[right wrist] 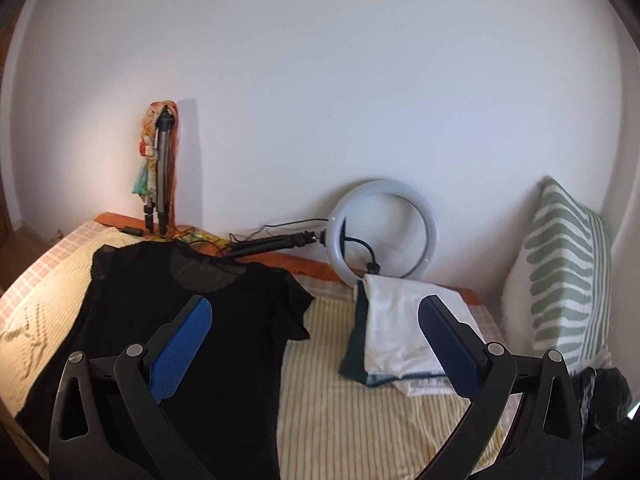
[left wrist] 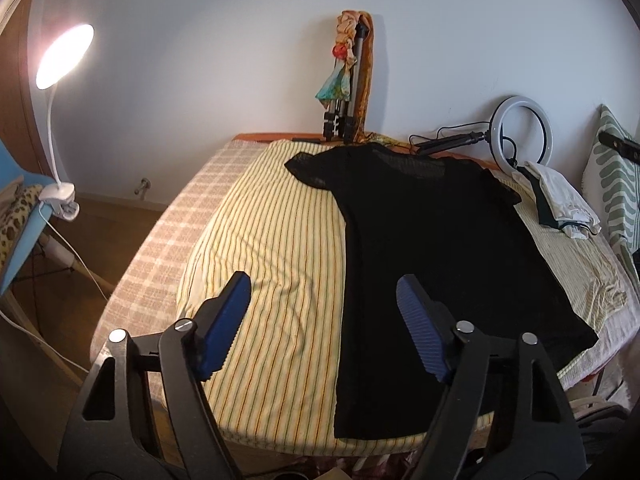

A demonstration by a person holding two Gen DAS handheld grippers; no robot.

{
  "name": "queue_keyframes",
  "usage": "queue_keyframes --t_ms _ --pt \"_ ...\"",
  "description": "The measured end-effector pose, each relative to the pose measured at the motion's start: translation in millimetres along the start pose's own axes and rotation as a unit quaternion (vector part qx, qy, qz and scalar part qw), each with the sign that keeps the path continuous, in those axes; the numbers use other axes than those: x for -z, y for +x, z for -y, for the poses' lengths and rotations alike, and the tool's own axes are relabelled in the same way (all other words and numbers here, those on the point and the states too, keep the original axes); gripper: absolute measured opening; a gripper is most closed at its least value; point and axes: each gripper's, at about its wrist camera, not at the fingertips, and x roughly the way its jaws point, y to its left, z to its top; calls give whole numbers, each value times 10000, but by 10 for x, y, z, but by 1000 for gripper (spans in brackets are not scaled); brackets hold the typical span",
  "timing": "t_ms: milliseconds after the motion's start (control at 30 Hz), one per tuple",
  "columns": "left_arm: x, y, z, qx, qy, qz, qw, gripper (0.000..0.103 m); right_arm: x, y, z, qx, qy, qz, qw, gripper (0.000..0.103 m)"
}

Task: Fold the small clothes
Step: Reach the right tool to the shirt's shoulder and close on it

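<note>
A black short-sleeved top lies spread flat on the striped yellow bedcover, neck toward the wall. It also shows in the right wrist view. My left gripper is open and empty above the top's lower left edge. My right gripper is open and empty above the top's right sleeve. A stack of folded white and dark green clothes lies to the right, also visible in the left wrist view.
A ring light and a tripod with scarves lean on the wall behind the bed. A green striped pillow stands at right. A lit clamp lamp on a blue chair is at left.
</note>
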Motion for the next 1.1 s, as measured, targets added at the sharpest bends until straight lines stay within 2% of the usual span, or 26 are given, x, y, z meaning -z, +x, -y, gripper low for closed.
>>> queue_keyframes --t_ms 67,200,333,467,567,633,700,867,1033,1100 --pt "63 49 -79 105 -114 -142 9998 67 -125 134 -35 -123 -27 -36 9999 102" --pt "205 162 -202 282 -306 -469 9980 61 -304 324 -264 -339 -171 -100 9992 97" --pt "386 268 -248 547 -423 -723 9950 52 -453 501 -745 -902 -364 -221 9950 91" --pt "630 429 -264 842 -604 -1082 9887 36 -529 723 -1229 -1545 -358 -552 9858 80" --pt "764 553 -258 1004 -733 -1302 9837 34 -565 920 -1616 -2016 -283 -820 9756 77" --pt "829 599 -242 1138 -818 -1387 9804 34 -574 1042 -1823 -2233 -283 -975 9694 68" --pt "867 611 -205 1195 -809 -1435 9791 34 -569 1190 -2073 -2471 -303 -1157 9616 66" --pt "922 629 -100 1095 -540 -1419 9823 34 -496 1500 -2611 -2864 -298 -1483 9461 66" --pt "947 677 3 884 -135 -1251 9881 34 -408 1837 -3051 -3048 -179 -1826 9346 64" --pt "939 706 43 833 28 -1169 9896 11 -381 1966 -3239 -3093 -219 -1918 9312 64"
